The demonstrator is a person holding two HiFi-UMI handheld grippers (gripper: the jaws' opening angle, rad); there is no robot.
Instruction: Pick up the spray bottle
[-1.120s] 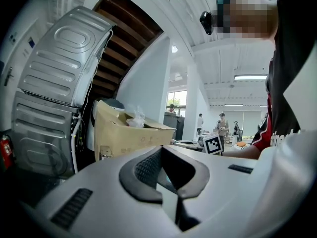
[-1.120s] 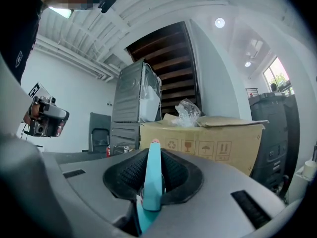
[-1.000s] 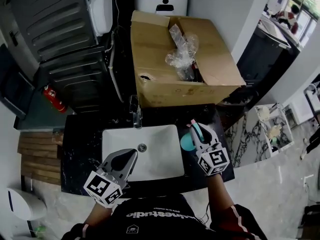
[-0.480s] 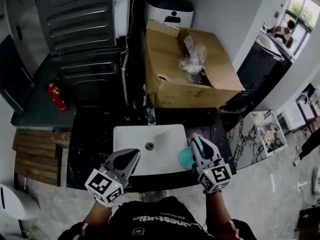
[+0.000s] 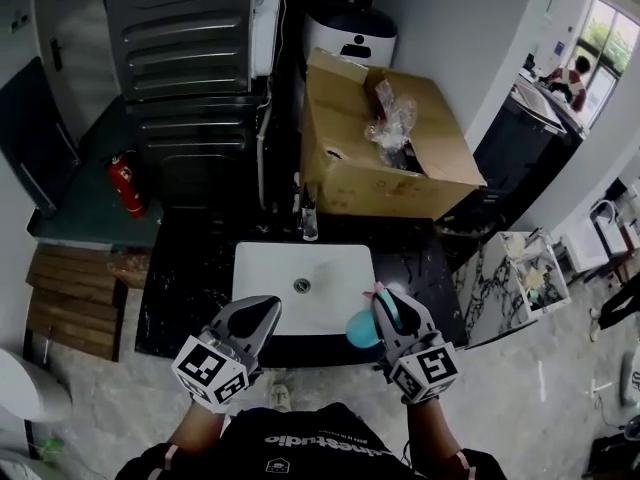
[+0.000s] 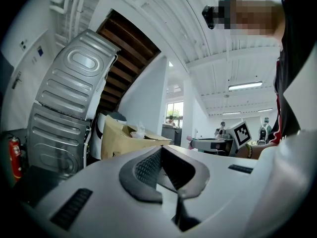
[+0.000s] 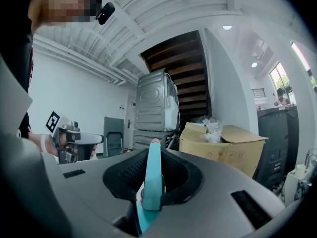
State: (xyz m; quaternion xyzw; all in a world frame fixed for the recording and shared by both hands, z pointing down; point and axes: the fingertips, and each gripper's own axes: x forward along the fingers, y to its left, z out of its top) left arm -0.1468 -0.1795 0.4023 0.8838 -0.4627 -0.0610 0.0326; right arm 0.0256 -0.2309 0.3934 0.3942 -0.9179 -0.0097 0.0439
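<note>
Right gripper (image 5: 386, 306) is pinching the spray bottle (image 5: 363, 326), jaws clamped on its narrow top part. The bottle is smooth teal plastic: a rounded, bulb-like body hanging below the jaws and a slim, flat-sided head with a little pink tip poking out past them. In the right gripper view the head runs straight up the middle between the ribbed dark pads (image 7: 130, 171). From the head view the bottle is up in the air, over the front right corner of the sink (image 5: 262, 268).

Left gripper (image 5: 263, 311) has its jaws pressed together with nothing in them, same textured pads on a matte grey shell.

Rest of the scene: the sink is a glossy white rectangular basin set in a black stone-look counter (image 5: 185, 293) with pale veining, with a shiny metal tap (image 5: 309, 224) at the back. Behind that is a big open cardboard box (image 5: 360, 173) with crinkly clear plastic (image 5: 392, 120) inside. Off to the left is a ribbed grey metal cabinet (image 5: 190, 28), with a small red fire extinguisher (image 5: 124, 184) beside it.
</note>
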